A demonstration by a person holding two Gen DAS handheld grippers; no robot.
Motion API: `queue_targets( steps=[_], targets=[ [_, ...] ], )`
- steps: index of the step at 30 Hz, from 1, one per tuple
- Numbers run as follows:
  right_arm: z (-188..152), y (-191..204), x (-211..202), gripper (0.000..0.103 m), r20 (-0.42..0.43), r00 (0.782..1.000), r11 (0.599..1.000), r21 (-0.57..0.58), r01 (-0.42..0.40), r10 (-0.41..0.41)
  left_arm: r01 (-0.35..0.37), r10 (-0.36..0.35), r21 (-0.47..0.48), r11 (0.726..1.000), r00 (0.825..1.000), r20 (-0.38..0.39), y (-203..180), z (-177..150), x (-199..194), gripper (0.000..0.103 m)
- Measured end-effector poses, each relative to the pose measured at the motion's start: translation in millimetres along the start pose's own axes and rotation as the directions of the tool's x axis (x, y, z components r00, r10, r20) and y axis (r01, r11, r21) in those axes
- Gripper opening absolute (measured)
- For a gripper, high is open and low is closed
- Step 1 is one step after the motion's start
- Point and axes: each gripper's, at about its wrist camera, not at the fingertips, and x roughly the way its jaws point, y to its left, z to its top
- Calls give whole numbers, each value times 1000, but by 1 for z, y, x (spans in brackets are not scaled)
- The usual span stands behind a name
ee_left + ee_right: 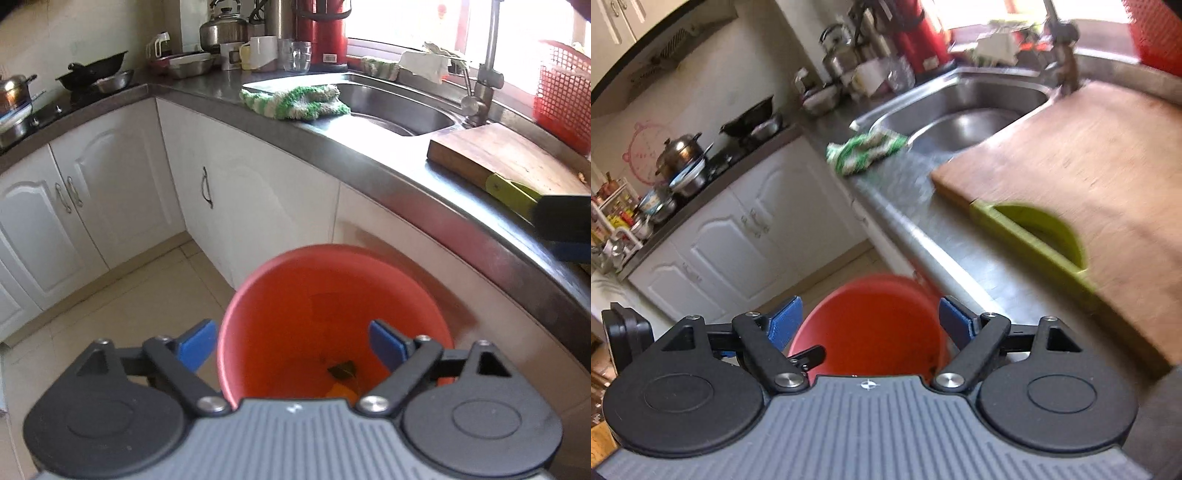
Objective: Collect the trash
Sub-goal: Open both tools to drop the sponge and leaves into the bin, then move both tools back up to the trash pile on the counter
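Observation:
A red bin [332, 295] stands on the floor against the white cabinets, below the counter edge. Dark scraps of trash [342, 370] and an orange piece lie at its bottom. My left gripper [293, 345] hangs open above the bin's mouth, blue pads spread wide with nothing between them. The right wrist view is blurred; there the same bin [871, 325] sits below my right gripper [871, 321], which is open and empty too. A part of the right gripper [565, 225] shows at the right edge of the left wrist view, over the counter.
A wooden cutting board [513, 155] with a green handle [1034, 236] lies on the steel counter beside the sink [399, 107]. A green-white cloth [295, 101] lies on the sink's rim. A red basket [565, 92], kettle, thermos, cups and stove pots stand farther back.

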Motion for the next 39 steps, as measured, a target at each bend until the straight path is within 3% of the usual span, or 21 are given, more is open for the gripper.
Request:
queue_targets(
  steps=[18,39],
  targets=[
    [-34,-53,-60,103,127,976,984,21,175,-176,-55,49,123,991,997,54,-48,30,-30,95],
    [-69,-105,-138,103,252,902,932,188,309,-350,-60,21,297,953,991,133,-133,43,-68,96]
  ],
)
